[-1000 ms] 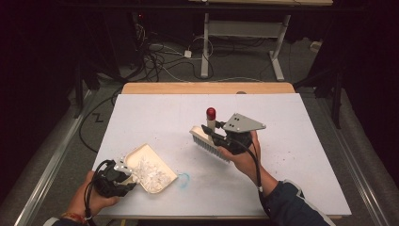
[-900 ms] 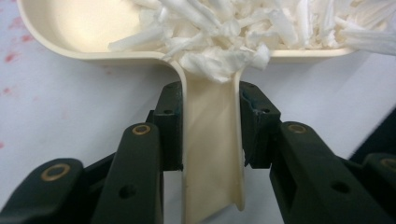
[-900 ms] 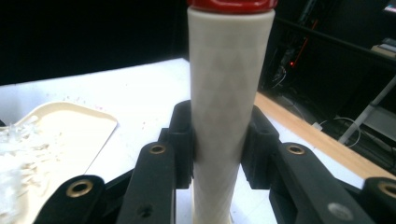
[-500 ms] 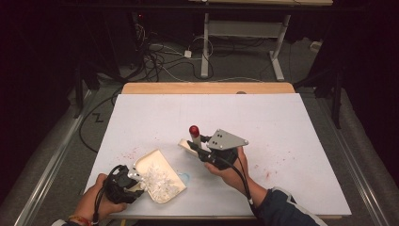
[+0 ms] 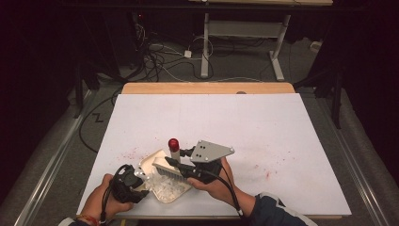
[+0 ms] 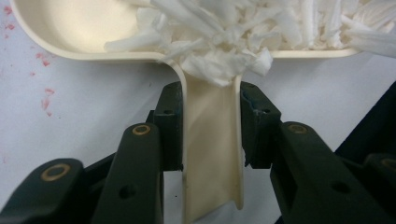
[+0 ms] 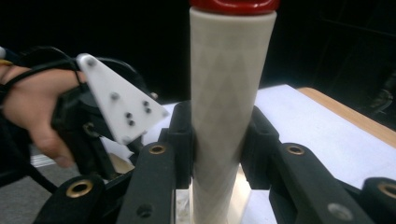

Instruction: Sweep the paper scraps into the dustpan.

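A cream dustpan [image 5: 159, 162] lies near the table's front edge with white paper scraps [image 5: 168, 189] heaped in it. My left gripper [image 5: 141, 177] is shut on the dustpan's handle [image 6: 212, 149], and scraps [image 6: 233, 28] spill over the pan's back rim [image 6: 70, 32]. My right gripper [image 5: 179, 163] is shut on the upright cream handle [image 7: 229, 93] of a brush with a red cap [image 5: 173, 142]. The brush head [image 5: 165, 168] hangs over the pan. My left gripper [image 6: 212, 93] and my right gripper [image 7: 217, 116] each grip with both pads.
A white sheet [image 5: 244, 122] covers the table, with red specks [image 5: 131, 153] at the left and more red specks [image 5: 267, 175] at the right. A wooden edge [image 5: 207, 88] runs along the far side. Cables and desk legs [image 5: 205, 42] stand on the dark floor behind.
My right gripper has carried the brush left and toward the near edge, from beside the dustpan to over it. The left gripper and dustpan shifted slightly right.
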Available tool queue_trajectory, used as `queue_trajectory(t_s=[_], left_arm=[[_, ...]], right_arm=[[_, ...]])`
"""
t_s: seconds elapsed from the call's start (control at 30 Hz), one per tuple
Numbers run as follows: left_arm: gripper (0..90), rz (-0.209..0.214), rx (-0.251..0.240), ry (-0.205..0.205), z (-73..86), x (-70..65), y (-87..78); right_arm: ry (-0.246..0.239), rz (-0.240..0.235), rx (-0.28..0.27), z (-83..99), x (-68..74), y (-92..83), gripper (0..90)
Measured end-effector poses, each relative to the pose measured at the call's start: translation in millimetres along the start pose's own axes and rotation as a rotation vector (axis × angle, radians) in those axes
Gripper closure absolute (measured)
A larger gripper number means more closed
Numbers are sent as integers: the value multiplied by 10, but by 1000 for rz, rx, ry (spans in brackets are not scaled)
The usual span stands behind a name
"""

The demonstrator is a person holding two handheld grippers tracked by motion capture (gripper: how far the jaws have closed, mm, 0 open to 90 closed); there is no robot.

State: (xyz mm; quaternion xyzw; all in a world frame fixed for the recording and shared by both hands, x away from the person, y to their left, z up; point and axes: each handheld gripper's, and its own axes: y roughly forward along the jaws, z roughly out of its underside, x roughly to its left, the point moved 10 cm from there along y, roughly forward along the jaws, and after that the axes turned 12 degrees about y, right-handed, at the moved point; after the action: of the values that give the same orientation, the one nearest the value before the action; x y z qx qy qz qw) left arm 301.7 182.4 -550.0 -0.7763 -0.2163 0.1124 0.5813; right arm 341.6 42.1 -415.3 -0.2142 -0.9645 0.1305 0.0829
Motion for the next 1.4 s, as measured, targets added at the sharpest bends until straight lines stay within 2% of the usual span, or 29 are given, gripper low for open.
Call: queue_trajectory(t_s=[0.1, 0.27, 0.43, 0.57, 0.6, 0.8, 0.93, 1.1, 1.23, 1.33, 1.4], left_arm=[[636, -4, -9, -9, -3, 7, -10], [636, -12, -16, -22, 3, 29, -19], [636, -11, -26, -41, 9, 47, -27], [636, -16, -25, -55, 21, 66, -29], [636, -17, -24, -59, 28, 71, -31], [636, -16, -19, -88, 53, 128, -14], [636, -16, -21, -105, 42, 189, 6], [637, -21, -10, -102, 26, 228, 17], [636, -25, -6, -99, 11, 245, 24], [637, -30, -4, -102, -7, 255, 29], [637, -30, -7, -112, -21, 253, 36]], right_arm=[[-19, 22, -6, -25, -33, -24, 701], [10, 45, -32, -86, -182, -148, 701], [64, 79, -78, -176, -385, -306, 701], [25, 118, -78, -182, -495, -357, 702], [15, 130, -71, -173, -540, -353, 702], [32, 202, -46, -138, -891, -252, 702], [5, 270, -26, -115, -1120, -124, 702], [-8, 331, -10, -90, -1352, -4, 702], [-21, 347, -16, -92, -1408, 49, 702], [-11, 311, -4, -88, -1327, 103, 702], [-29, 287, 13, -70, -1226, 148, 701]])
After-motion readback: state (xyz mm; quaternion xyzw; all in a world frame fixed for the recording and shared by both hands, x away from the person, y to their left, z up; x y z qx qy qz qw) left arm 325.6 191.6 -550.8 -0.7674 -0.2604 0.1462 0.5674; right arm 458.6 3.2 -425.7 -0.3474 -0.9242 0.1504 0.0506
